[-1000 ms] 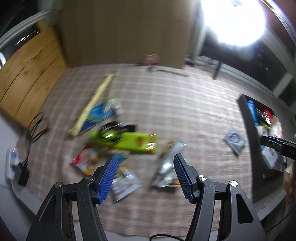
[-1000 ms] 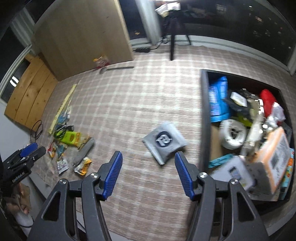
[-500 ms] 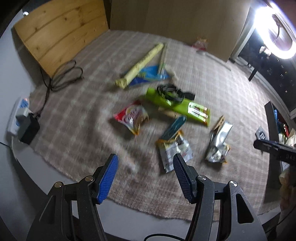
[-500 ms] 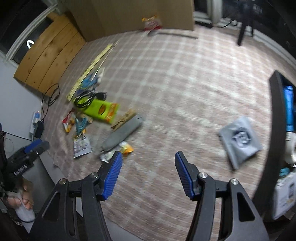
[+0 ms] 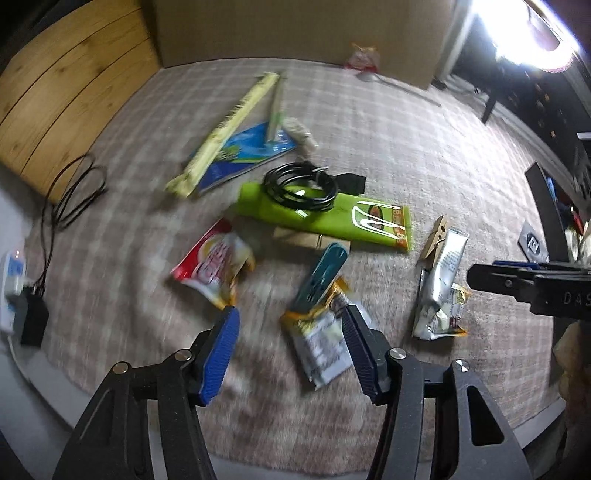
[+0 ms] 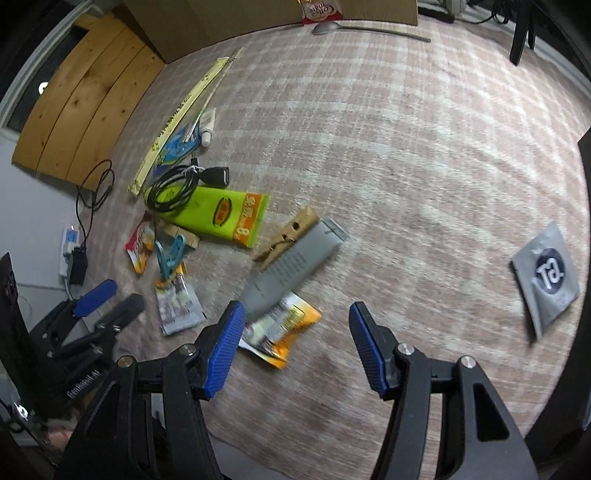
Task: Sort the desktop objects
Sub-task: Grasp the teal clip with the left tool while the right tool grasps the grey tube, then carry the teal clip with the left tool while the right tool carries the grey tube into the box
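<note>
A heap of small items lies on the checked mat [image 5: 406,155]: a green packet [image 5: 332,218] under a coiled black cable [image 5: 301,184], a red and white snack packet [image 5: 214,266], a teal clip [image 5: 321,275], a wooden clothespin [image 5: 436,240] and a silver tube [image 5: 439,284]. My left gripper [image 5: 290,350] hovers over a white sachet with orange edges [image 5: 321,350]; its jaws are closing and grip nothing. My right gripper [image 6: 295,343] stands open above an orange packet [image 6: 280,328] and the grey tube [image 6: 291,266]. A grey sachet [image 6: 546,277] lies apart at the right.
A long yellow sleeve [image 5: 229,125] and blue packet [image 5: 247,155] lie behind the heap. A power strip [image 5: 14,295] and loose cord [image 5: 70,195] sit at the mat's left edge. A black box [image 5: 546,214] stands right, a cardboard box [image 5: 295,29] and spoon [image 6: 369,29] far back.
Both grippers have come down towards the heap of packets. The right one swung left, away from the black box and the grey sachet. The left jaws stand slightly narrower.
</note>
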{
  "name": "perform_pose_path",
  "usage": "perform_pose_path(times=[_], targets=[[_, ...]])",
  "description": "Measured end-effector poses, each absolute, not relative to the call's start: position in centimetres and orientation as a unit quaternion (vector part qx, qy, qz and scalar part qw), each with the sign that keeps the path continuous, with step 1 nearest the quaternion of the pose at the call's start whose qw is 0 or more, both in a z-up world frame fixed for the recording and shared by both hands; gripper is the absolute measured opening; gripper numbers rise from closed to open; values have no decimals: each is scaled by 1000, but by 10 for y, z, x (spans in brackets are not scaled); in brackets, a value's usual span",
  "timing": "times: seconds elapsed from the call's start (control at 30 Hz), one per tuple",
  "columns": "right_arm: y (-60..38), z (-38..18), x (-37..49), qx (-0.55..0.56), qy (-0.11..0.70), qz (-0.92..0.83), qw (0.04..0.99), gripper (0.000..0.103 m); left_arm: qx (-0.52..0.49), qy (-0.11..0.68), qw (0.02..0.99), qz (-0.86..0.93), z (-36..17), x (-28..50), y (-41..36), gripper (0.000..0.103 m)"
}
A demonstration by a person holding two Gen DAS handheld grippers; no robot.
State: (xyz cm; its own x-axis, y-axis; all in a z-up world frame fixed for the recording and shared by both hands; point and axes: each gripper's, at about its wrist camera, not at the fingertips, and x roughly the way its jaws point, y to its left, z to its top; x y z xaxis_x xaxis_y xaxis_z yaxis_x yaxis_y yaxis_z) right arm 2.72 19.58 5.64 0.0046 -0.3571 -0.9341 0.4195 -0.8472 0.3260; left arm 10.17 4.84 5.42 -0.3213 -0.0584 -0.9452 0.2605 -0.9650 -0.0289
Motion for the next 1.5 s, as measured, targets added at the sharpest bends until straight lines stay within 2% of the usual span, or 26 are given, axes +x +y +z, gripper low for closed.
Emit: perform_pose_path(times=[0.17, 0.37, 0.6, 0.67, 0.77, 0.83, 0.97, 1.37, 1.5], targets=[[185, 43, 21, 674, 10, -696, 247, 58, 584, 69, 71, -806, 44, 83, 48, 53], [170, 32, 19, 687, -1, -690, 226, 58, 595, 49, 46, -801, 32, 69, 42, 46], [145, 30, 24, 675, 27, -707, 208, 56, 601, 41, 21, -798, 24, 50, 34, 34], [138, 31, 26, 669, 43, -712, 207, 44, 603, 39, 16, -797, 22, 46, 33, 30], [131, 30, 28, 665, 55, -715, 209, 33, 602, 39, 13, -797, 17, 43, 25, 25], [131, 29, 25, 666, 46, -714, 209, 25, 600, 44, 14, -798, 16, 44, 22, 12], [135, 29, 19, 672, 32, -708, 216, 10, 596, 69, 11, -800, 14, 46, 2, 11], [191, 47, 11, 664, -31, -709, 237, 8, 571, 114, 20, -813, 36, 54, -47, 11], [218, 60, -1, 656, -37, -714, 243, 8, 561, 111, 13, -820, 54, 45, -37, 11]])
